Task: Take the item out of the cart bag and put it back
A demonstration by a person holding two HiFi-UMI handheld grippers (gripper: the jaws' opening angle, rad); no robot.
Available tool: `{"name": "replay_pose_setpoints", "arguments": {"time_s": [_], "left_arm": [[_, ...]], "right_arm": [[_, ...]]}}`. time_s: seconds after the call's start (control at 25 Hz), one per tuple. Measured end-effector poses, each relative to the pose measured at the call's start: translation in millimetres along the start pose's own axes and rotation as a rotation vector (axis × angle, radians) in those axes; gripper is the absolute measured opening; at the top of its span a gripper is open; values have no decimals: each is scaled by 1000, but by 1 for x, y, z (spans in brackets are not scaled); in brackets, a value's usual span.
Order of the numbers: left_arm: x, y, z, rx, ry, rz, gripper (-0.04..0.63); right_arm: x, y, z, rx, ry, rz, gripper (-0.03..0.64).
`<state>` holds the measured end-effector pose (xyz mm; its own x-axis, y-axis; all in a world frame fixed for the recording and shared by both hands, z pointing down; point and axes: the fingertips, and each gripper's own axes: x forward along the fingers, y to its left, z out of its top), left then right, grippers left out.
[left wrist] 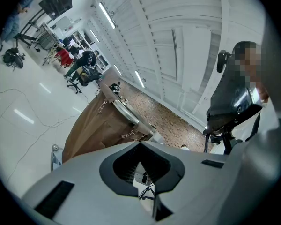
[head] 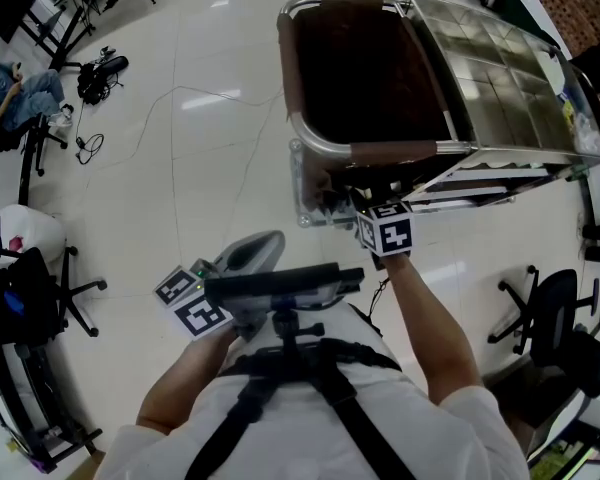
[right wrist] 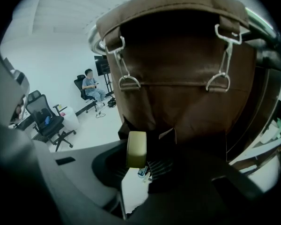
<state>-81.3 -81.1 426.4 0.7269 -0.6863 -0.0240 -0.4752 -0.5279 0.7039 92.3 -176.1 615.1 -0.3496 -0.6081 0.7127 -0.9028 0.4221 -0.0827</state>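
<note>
A cart (head: 380, 151) with a metal frame carries a brown bag (head: 365, 68), open at the top and dark inside. My right gripper (head: 365, 213) is at the cart's near rim, low against the bag's outer side. In the right gripper view the bag (right wrist: 178, 78) hangs by clips just ahead, and my right gripper (right wrist: 136, 161) is shut on a pale yellow tape roll (right wrist: 136, 149) seen edge-on. My left gripper (head: 260, 250) is held back near my body, left of the cart. In the left gripper view its jaws (left wrist: 144, 172) stand slightly apart with nothing between them, and the bag (left wrist: 96, 125) is farther off.
The cart's wire-grid section (head: 500, 78) lies to the right of the bag. Office chairs stand at the right (head: 540, 318) and left (head: 30, 298). A seated person (head: 20, 88) is at the far left. Cables (head: 180, 108) trail over the white floor.
</note>
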Motion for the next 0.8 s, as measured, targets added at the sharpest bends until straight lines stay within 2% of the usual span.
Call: {"name": "replay_pose_setpoints", "arguments": {"time_s": [0.32,0.8], "left_arm": [[3,-1,-2,-5,6,-10,5],[10,1,-12,-35,29,-38,5]], "right_arm": [[-29,6,15,-31,-66,9,78],[-75,11,33,5,-168,18,77]]}}
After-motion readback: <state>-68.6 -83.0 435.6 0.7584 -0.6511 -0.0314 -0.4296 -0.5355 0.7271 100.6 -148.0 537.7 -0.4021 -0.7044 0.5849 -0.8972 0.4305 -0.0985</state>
